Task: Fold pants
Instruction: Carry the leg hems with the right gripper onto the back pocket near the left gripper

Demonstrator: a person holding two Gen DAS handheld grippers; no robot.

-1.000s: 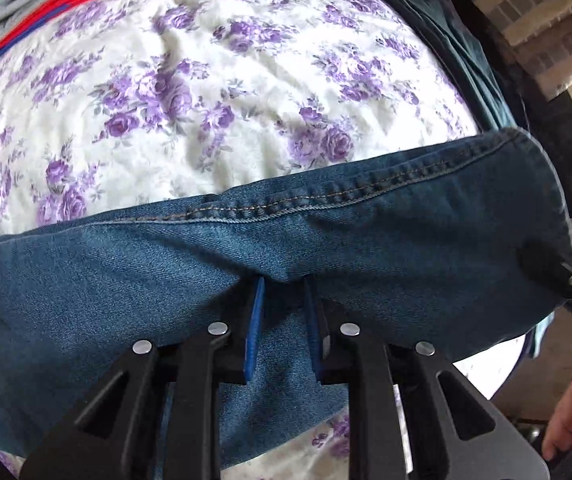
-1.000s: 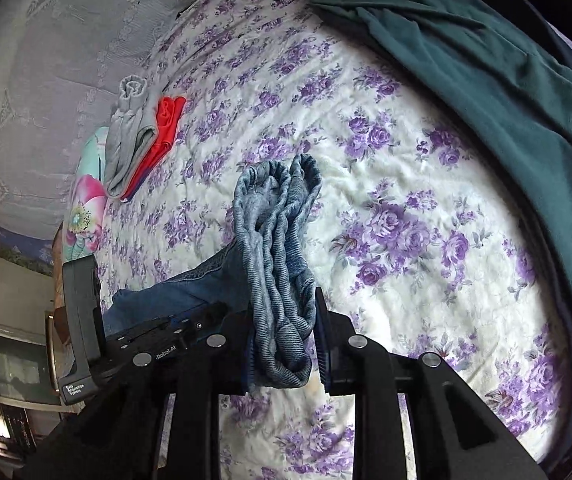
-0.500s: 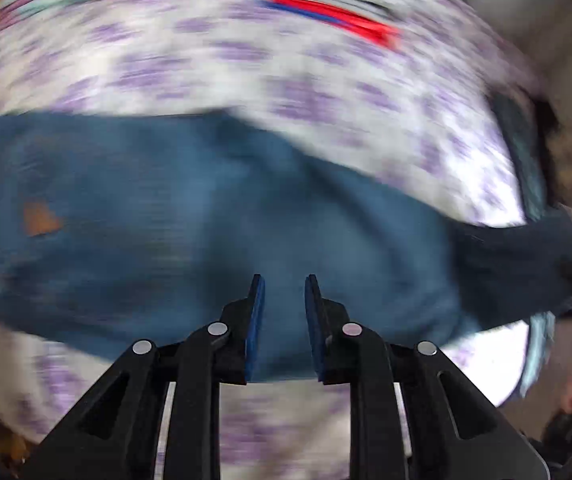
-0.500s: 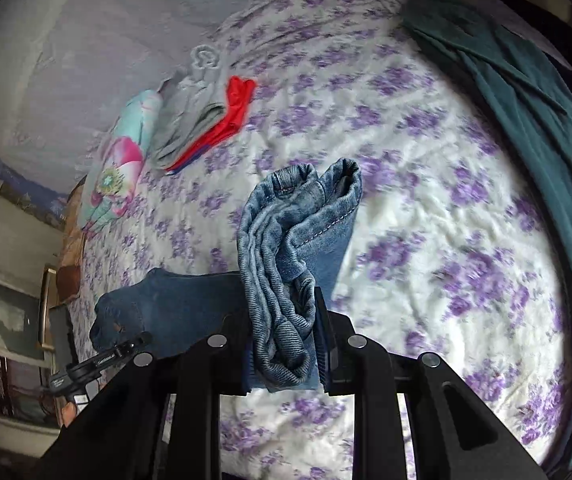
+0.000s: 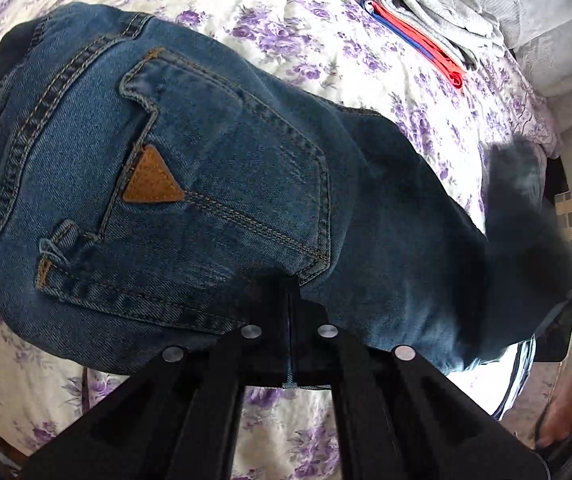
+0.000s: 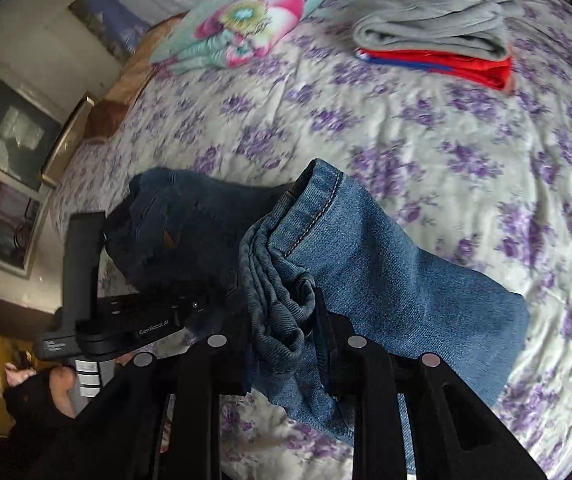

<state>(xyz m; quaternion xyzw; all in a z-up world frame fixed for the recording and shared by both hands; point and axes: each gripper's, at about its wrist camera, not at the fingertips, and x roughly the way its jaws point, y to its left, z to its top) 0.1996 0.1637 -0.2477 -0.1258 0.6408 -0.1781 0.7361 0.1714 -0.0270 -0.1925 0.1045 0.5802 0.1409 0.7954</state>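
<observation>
1. Two black fingers of the left gripper (image 5: pixel 287 300) fill the 6 o'clock part of the left wrist view, pressed flat together; the jaws have just been closing and now stand closed, with no cloth seen between them; their tips lie over the lower edge of the dark blue denim pants (image 5: pixel 214 184).
2. In the same view the pants spread from 9 o'clock across the centre toward 3 o'clock on the white bedsheet printed with purple flowers (image 5: pixel 309 24); a back pocket with a tan triangular leather patch (image 5: pixel 152 182) faces up, left of centre; at 1 o'clock a folded grey garment (image 5: pixel 437 12) lies on top of a folded red and blue garment (image 5: pixel 417 42); the pants' far end at 3 o'clock is blurred.
3. In the right wrist view the right gripper (image 6: pixel 282 320) sits at 6 o'clock, its jaws clamped on a bunched hem of the pants (image 6: pixel 365 264); the lighter leg end hangs out toward 4 o'clock, the darker waist part lies toward 9 o'clock.
4. There too, the left gripper's black body (image 6: pixel 126 320) shows at 8 o'clock beside the waist part; a turquoise and pink flowered pillow (image 6: pixel 246 16) lies at 12 o'clock; the grey and red stack is at 1 o'clock.
</observation>
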